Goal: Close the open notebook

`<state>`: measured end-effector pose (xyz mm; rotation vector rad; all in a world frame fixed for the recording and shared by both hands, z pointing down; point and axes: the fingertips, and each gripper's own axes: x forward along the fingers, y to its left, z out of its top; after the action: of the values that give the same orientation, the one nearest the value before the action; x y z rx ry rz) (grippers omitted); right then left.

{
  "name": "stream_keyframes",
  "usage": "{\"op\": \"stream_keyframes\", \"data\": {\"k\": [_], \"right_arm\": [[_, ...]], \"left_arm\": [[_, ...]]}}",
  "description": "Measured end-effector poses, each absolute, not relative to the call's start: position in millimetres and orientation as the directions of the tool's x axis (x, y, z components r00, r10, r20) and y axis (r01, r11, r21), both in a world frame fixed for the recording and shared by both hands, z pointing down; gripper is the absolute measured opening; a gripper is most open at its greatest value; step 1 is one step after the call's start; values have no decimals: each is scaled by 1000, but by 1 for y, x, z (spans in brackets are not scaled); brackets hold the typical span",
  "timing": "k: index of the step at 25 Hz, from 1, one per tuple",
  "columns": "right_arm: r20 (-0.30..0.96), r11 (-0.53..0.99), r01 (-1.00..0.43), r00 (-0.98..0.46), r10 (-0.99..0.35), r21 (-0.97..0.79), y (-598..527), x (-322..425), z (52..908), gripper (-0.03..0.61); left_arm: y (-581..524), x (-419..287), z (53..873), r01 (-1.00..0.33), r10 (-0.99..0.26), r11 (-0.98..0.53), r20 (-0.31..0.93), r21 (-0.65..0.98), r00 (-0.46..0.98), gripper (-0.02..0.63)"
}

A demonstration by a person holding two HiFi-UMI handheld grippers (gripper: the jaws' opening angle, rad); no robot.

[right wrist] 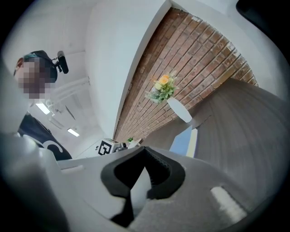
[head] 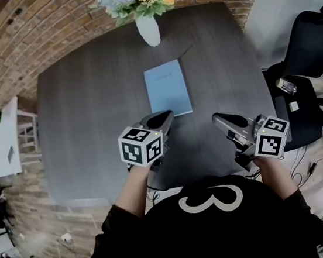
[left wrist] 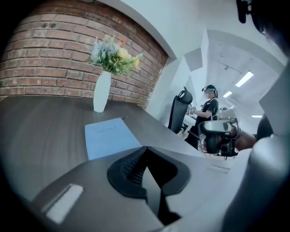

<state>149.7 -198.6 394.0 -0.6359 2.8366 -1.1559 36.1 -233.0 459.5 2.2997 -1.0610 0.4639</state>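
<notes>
One dark table (head: 89, 117) carries one light-blue notebook (head: 167, 88), lying flat with its cover up near the centre, and bare tabletop borders all four of its edges. One black office chair (head: 310, 47) stands off the right edge. One white vase (head: 148, 30) of flowers stands at the far edge. Two grippers sit by the near edge: left gripper (head: 166, 116) by the notebook's near corner, right gripper (head: 216, 117) apart from it. Both have their jaws pressed together, holding nothing.

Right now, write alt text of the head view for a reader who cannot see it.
A blue notebook lies closed on a dark table, a white vase of flowers beyond it. Nearer the person, the left gripper and right gripper hover with fingers shut, holding nothing.
</notes>
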Motion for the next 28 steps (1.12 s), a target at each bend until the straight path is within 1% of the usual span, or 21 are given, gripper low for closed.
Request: {"op": "stream_keyframes", "data": {"k": [4, 8, 15, 18, 28], "right_arm": [[122, 699, -355, -925, -361, -621, -182, 129, 370, 2], [107, 750, -347, -931, -349, -564, -162, 111, 347, 2], [97, 798, -336, -938, -334, -501, -124, 90, 320, 2], [88, 803, -344, -934, -346, -486, -111, 89, 316, 1], [25, 823, -339, -929, -369, -456, -74, 81, 298, 0]], "left_arm": [[-201, 41, 419, -713, -577, -594, 421, 372, 700, 17], [-172, 37, 379, -672, -595, -623, 316, 400, 739, 17], [-126, 28, 332, -639, -609, -673, 212, 372, 765, 17], [-110, 27, 325, -628, -609, -687, 182, 364, 772, 17], [-71, 30, 306, -606, -598, -721, 138, 337, 789, 17]]}}
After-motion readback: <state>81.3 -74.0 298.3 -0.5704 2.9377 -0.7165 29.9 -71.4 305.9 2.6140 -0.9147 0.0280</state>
